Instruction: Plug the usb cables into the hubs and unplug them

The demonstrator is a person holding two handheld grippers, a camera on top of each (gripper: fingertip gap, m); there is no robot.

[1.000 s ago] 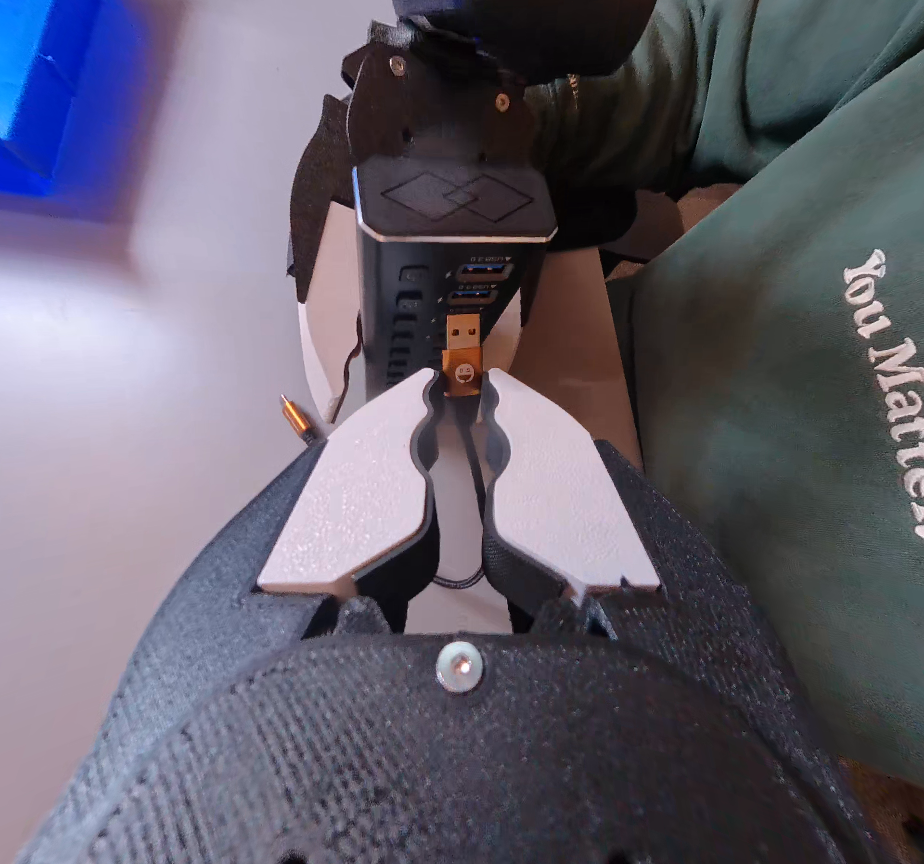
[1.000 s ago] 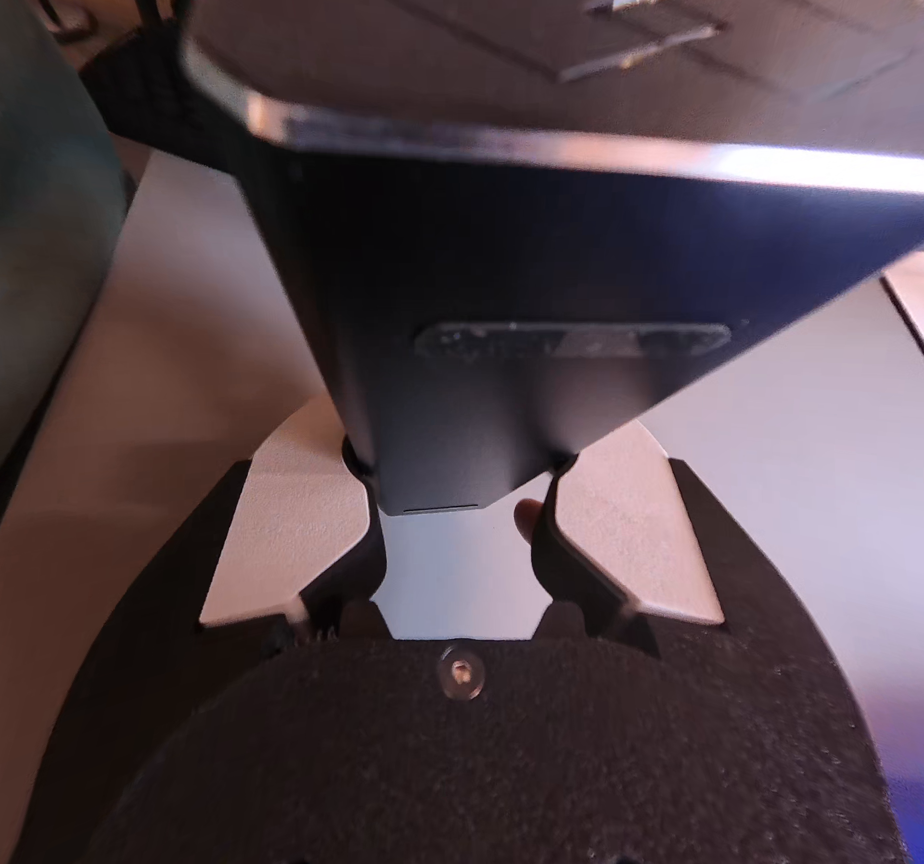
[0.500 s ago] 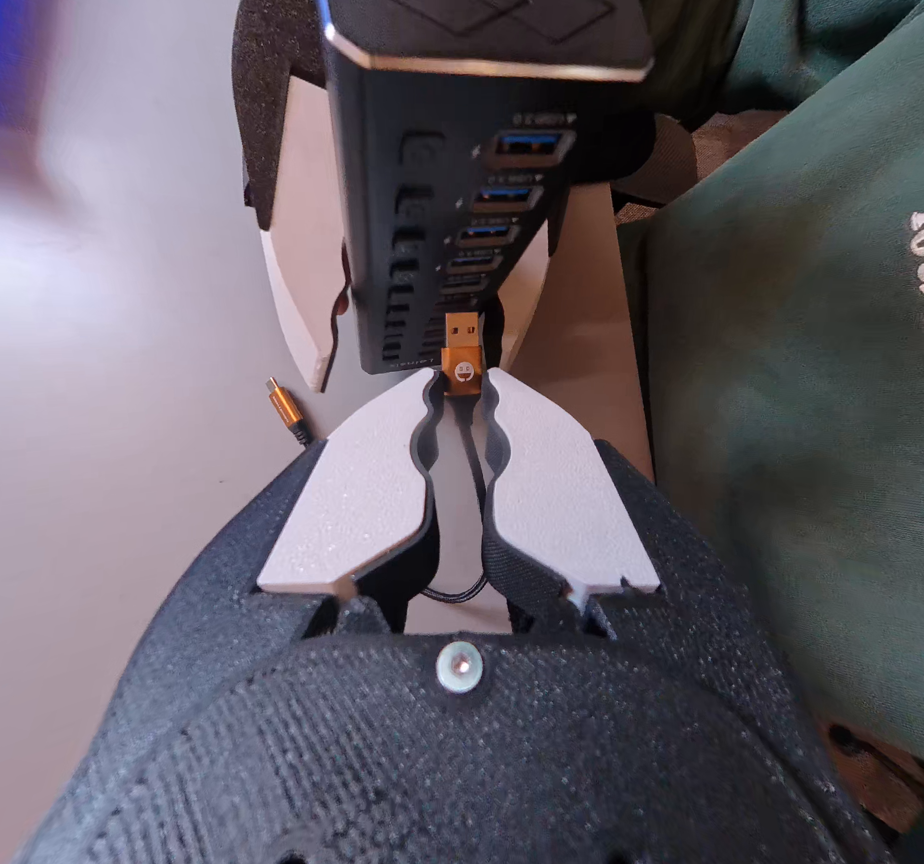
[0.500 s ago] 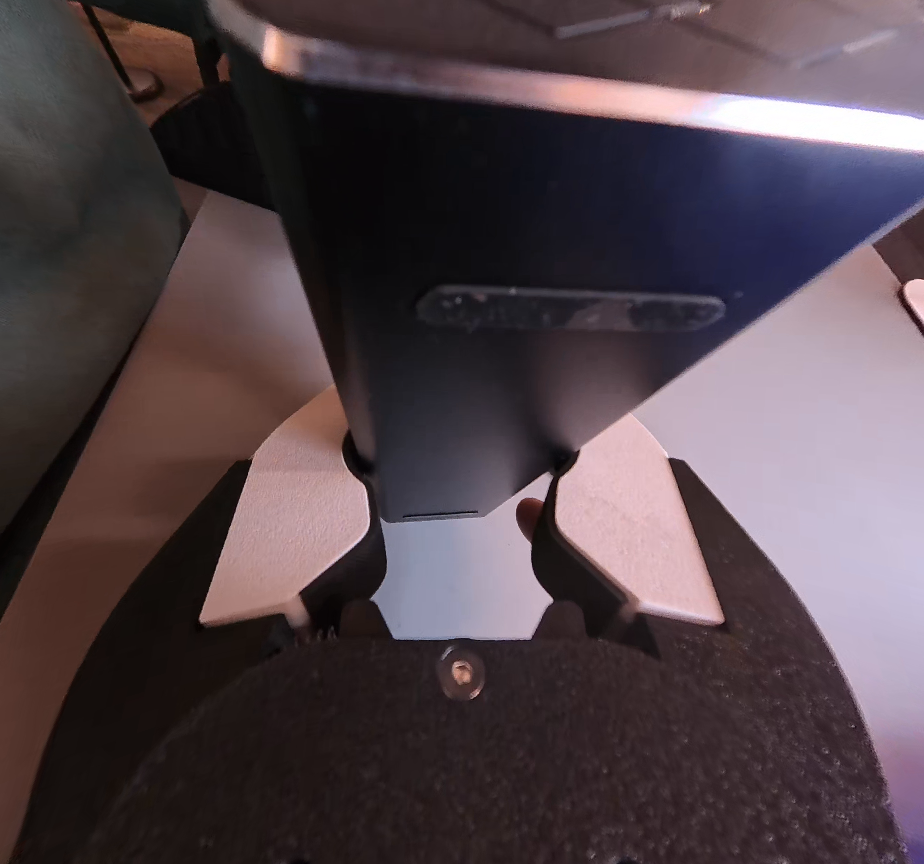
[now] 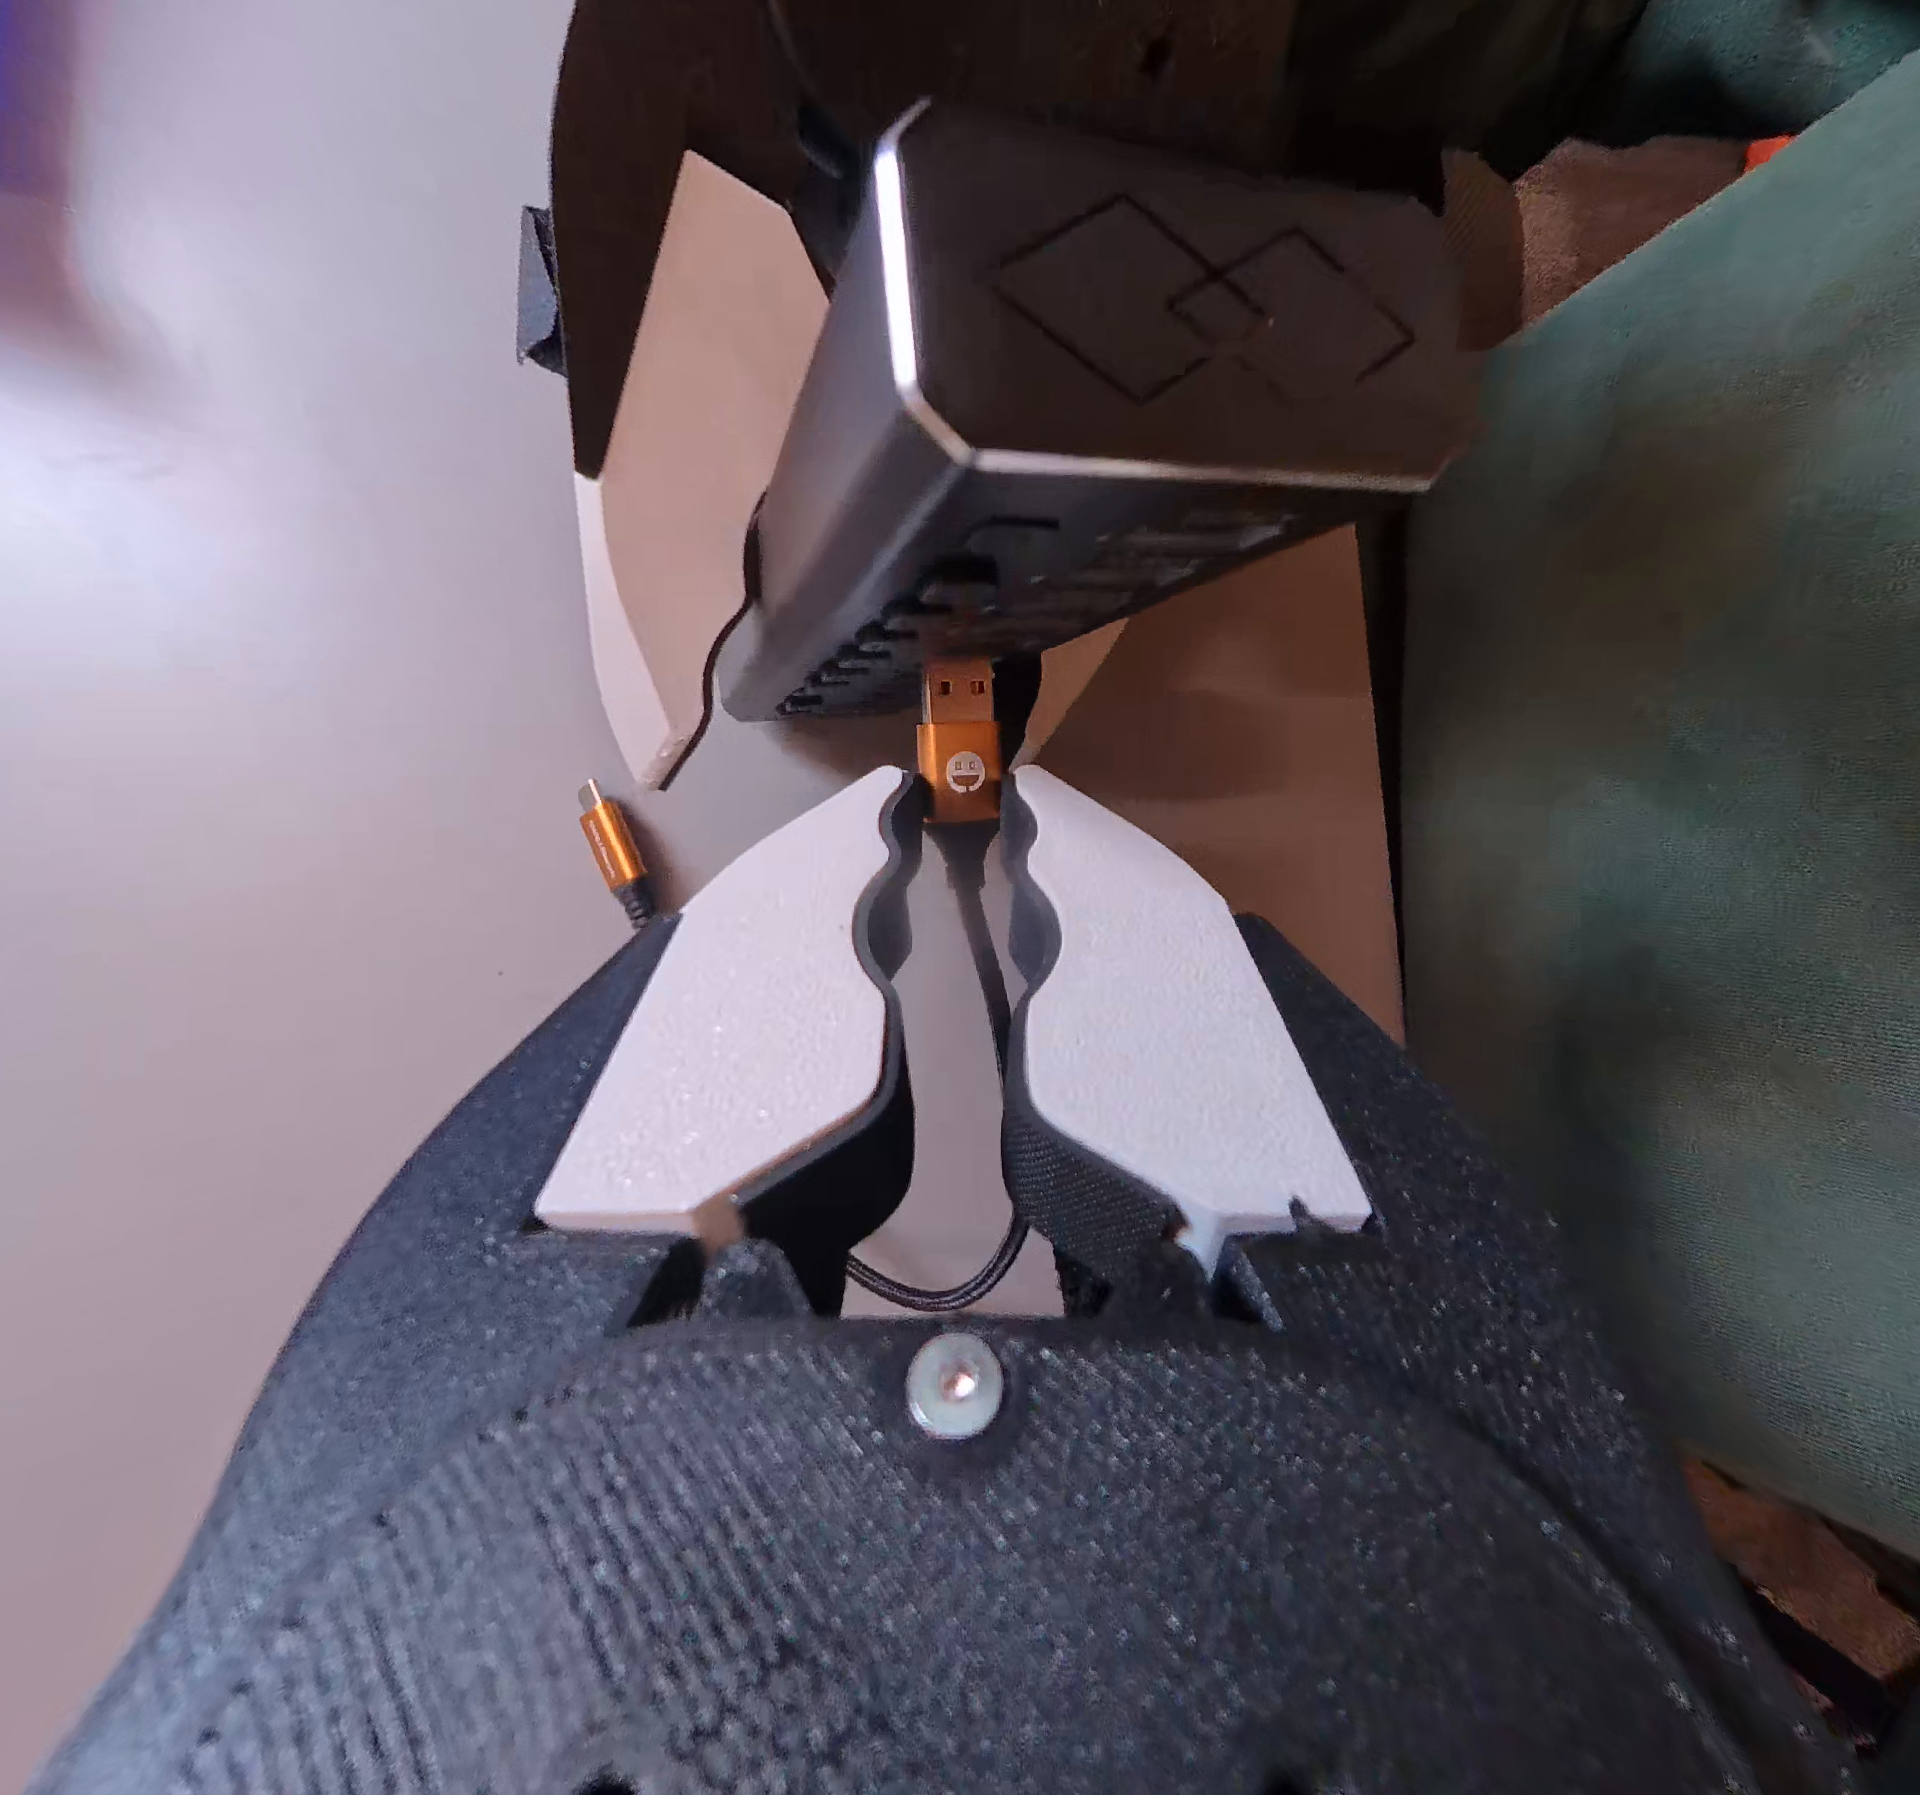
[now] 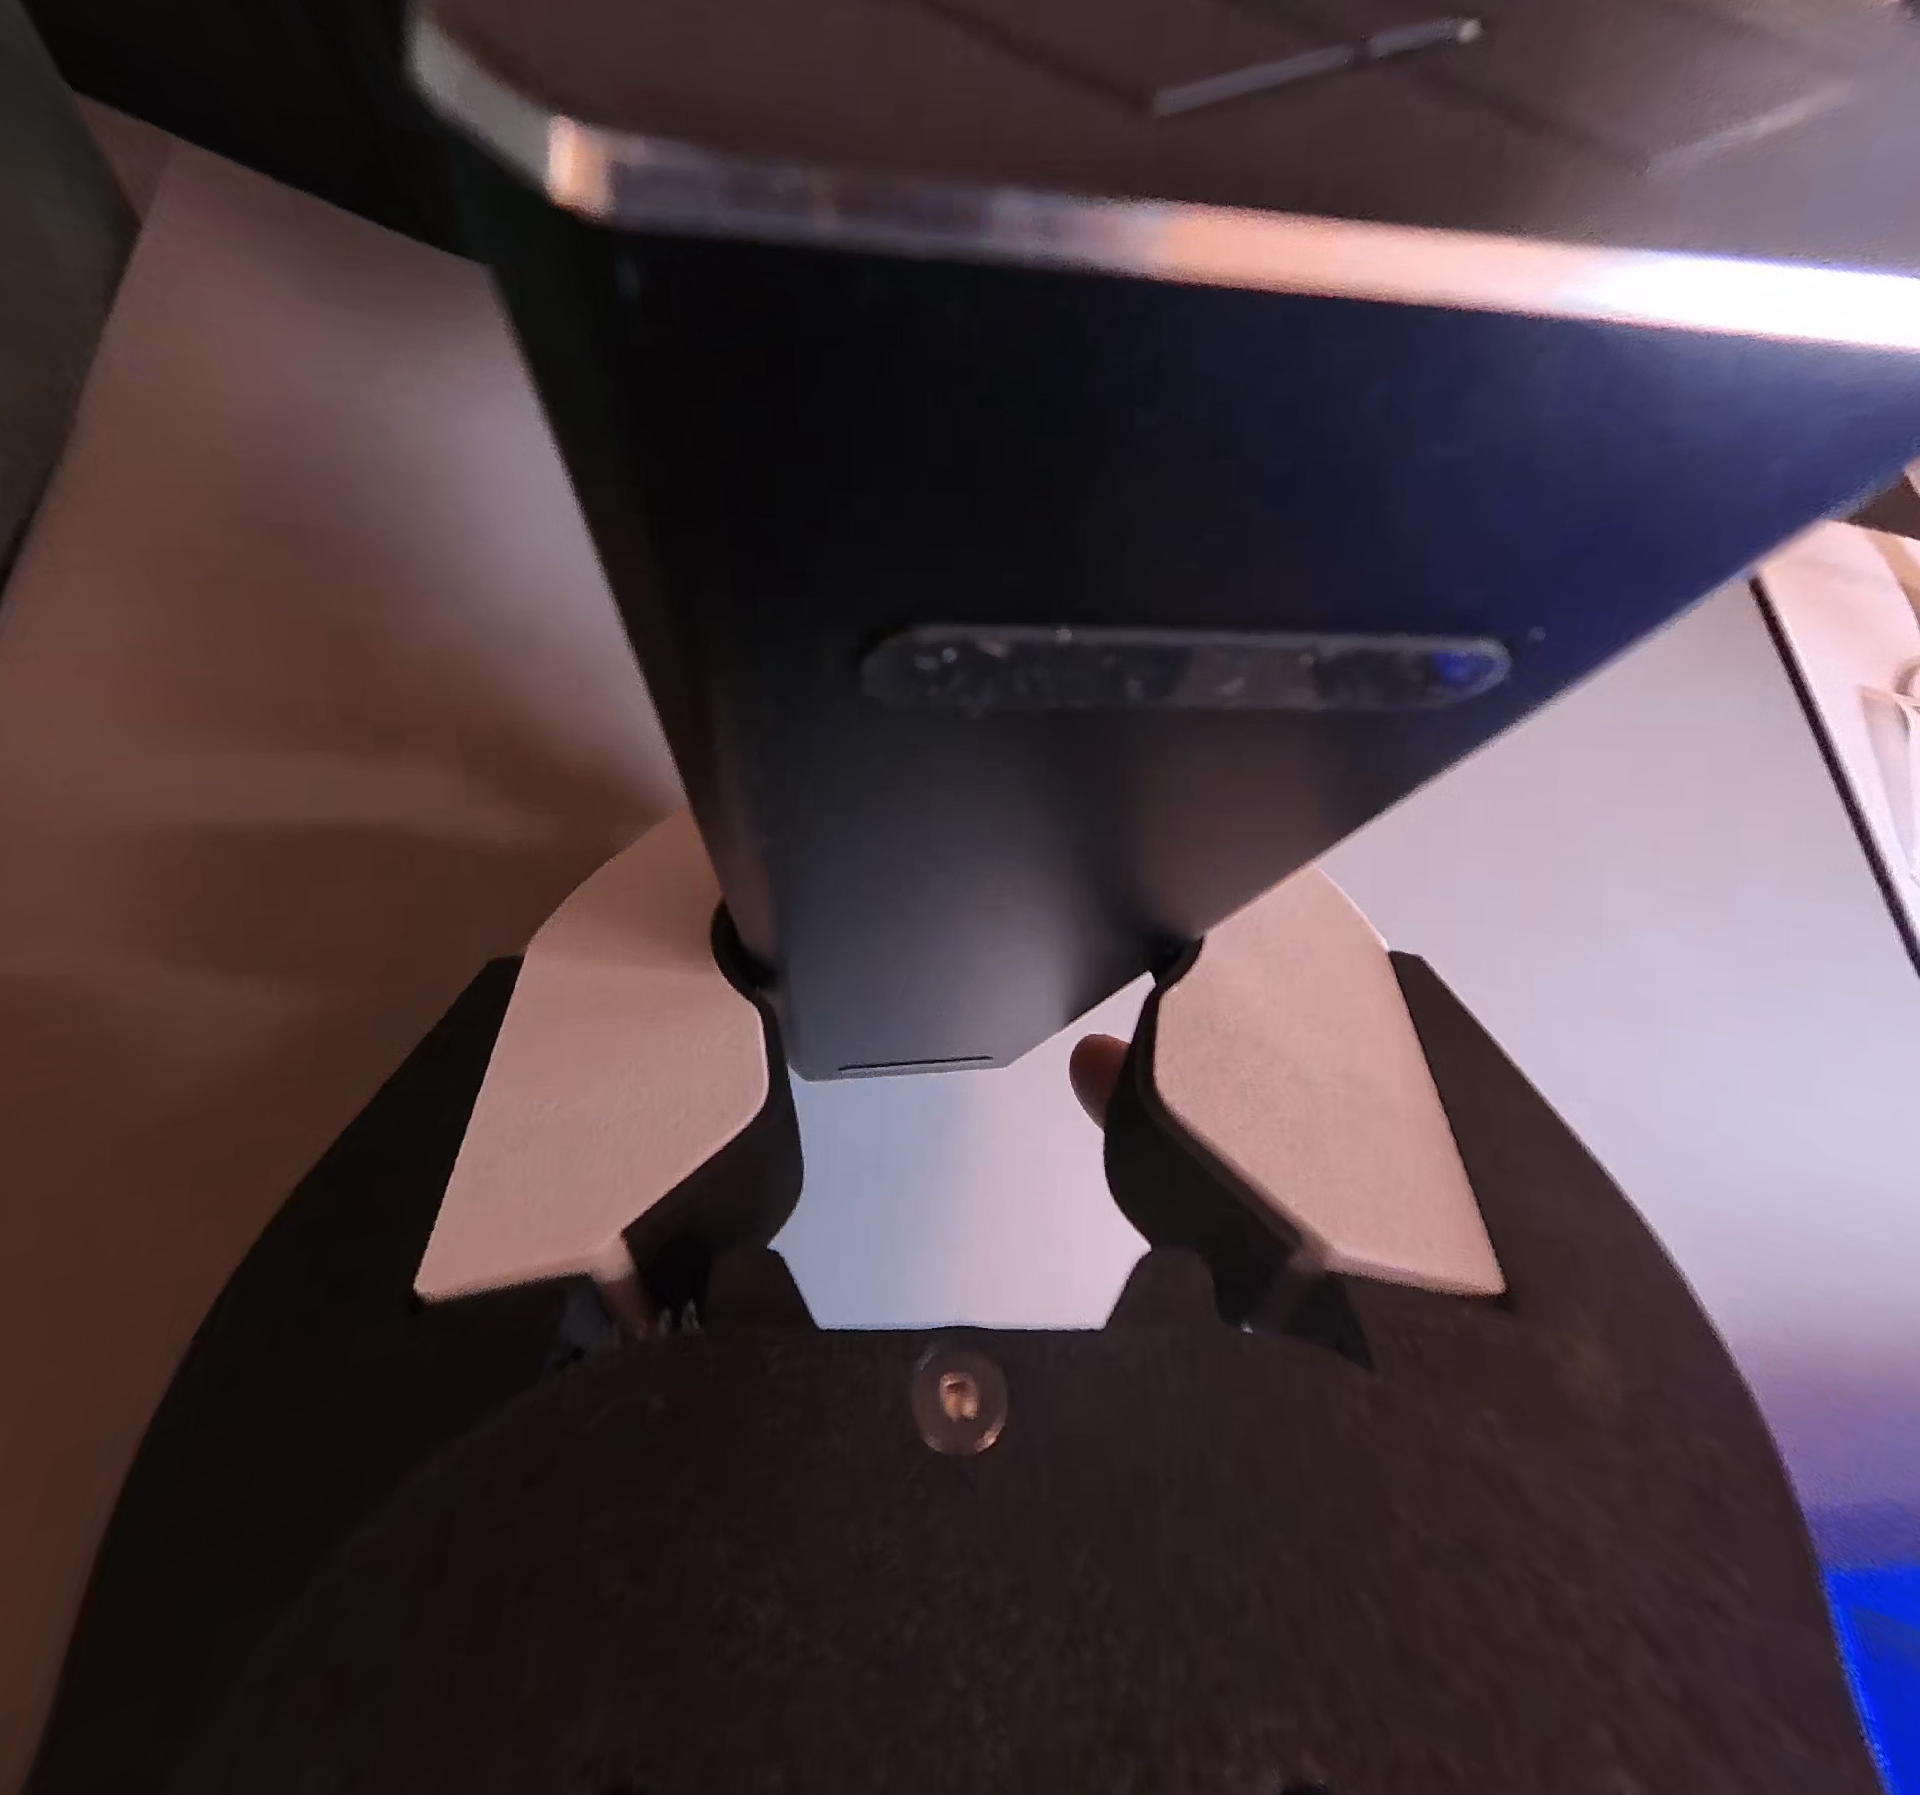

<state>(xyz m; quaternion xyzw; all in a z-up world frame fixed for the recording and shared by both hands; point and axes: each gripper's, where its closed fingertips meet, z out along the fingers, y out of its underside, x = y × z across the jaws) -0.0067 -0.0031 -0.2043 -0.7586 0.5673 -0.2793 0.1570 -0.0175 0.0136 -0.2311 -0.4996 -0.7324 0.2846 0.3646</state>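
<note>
Left gripper nipped tight on the orange shell of the USB-A plug, metal tongue free and pointing at the far side; its braided black cable runs back between the white fingers; right gripper part-open to the width of the black USB hub, clamped on its near end, hub lifted off the pale table.

Plug tip sits just at the hub's port face, apparently not yet seated; which port it meets I cannot tell.

Handling, as judged: the hub looks a rigid metal-edged block with smooth sides, likely to slip or twist under push, so a hold across its flanks near one end suits; plug small, stiff, light; grip belongs on the shell, never the tongue; cable limp, gives no help in steering.

Left wrist view alone shows the plug, the port face, the hub's diamond-marked end, the cable's other orange connector lying on the table, and a green sleeve; right wrist view alone shows the hub's plain back with its glossy strip; no ports visible there.
</note>
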